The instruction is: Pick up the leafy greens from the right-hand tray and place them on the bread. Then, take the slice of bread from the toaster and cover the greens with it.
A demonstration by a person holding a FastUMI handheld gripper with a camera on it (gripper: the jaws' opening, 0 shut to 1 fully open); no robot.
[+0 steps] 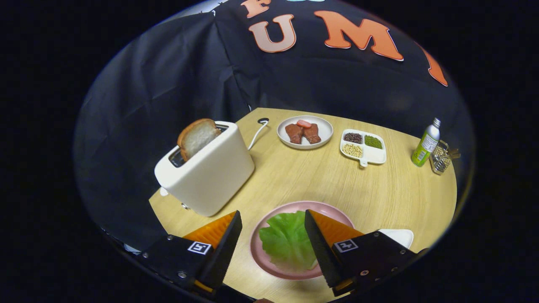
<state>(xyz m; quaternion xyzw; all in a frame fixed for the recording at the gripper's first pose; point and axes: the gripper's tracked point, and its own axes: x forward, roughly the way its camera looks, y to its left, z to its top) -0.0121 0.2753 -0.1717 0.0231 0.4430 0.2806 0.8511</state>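
Hovering gripper (273,225): hangs over the near part of the round wooden table (379,189), its two fingers spread wide apart and pinching nothing.

Greens: the leafy greens (286,242) lie flat on the pink plate (257,252), right in the gap between the fingers. Neither finger looks to be touching the leaf, though the right finger's edge runs just beside it.

Bread under the greens: a pale sliver peeks out at the leaf's near right edge, probably the bread, but pretty hard to tell for sure.

Toaster: the white toaster (210,172) stands beyond the left finger, close to the pink plate but not touching it. Its cord (257,134) trails off toward the back of the table.

Toaster bread: one bread slice (196,136) sticks up out of the slot, tilted a bit.

Right-hand tray: a white tray (400,236) shows just past the right finger, mostly hidden behind it.

Back of the table: a white plate (305,132) with reddish-brown meat pieces, and beside it a white divided dish (363,146) with dark, green and pale beans in separate compartments.

Far right: a green bottle (426,145) stands upright, with a small wire basket (441,158) just beside it.
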